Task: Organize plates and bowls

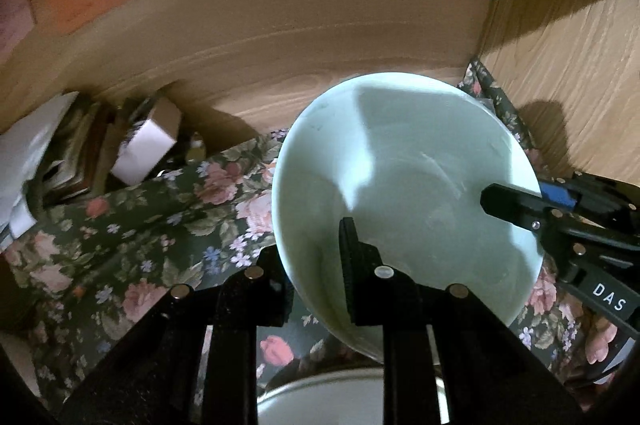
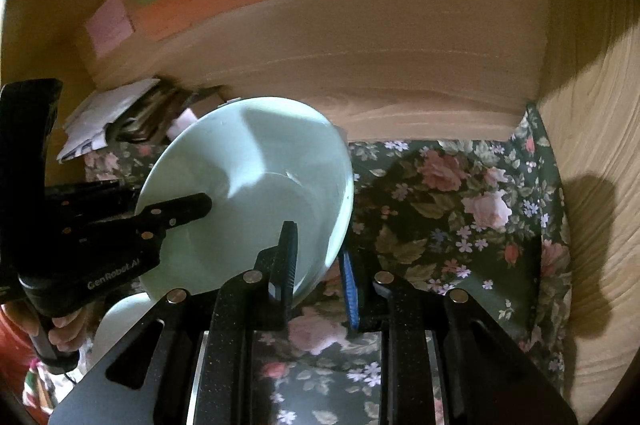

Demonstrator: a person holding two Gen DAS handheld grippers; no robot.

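Pale green round ceramic bowl (image 1: 404,193), tilted, lifted clear of floral-patterned cloth (image 1: 160,225), near wooden back wall (image 1: 320,37). Clamped at opposite rims by left gripper (image 1: 316,265) and right gripper (image 2: 316,265), both clenched on it. Second white dish (image 1: 320,401) below.

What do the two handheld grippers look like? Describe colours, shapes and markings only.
Both are black, speckled plastic. The left gripper has flat tapered fingers with round silver studs, and white "GenRobot.AI" lettering on its body above a black handle. The right gripper has the same studs, a bright blue ribbed pad on one finger, and a white "DAS" marking on its body. No sleeve is visible.
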